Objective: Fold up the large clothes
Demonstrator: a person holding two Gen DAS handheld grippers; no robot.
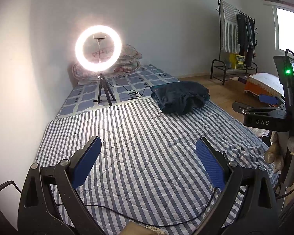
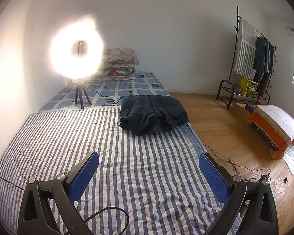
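Observation:
A dark navy fleece garment (image 1: pixel 180 97) lies folded in a bundle on the far right part of the striped quilt (image 1: pixel 147 141); it also shows in the right wrist view (image 2: pixel 152 113). My left gripper (image 1: pixel 148 144) is open and empty, held above the near part of the quilt, well short of the garment. My right gripper (image 2: pixel 149 158) is open and empty, also above the quilt, with the garment ahead of it. The right gripper's body (image 1: pixel 264 115) shows at the right edge of the left wrist view.
A lit ring light on a tripod (image 1: pixel 98 49) stands on the bed's far end, its cable trailing toward the garment. Folded floral quilts (image 2: pixel 117 62) lie behind it. A clothes rack (image 2: pixel 250 62) and an orange covered box (image 2: pixel 274 127) stand on the wooden floor right.

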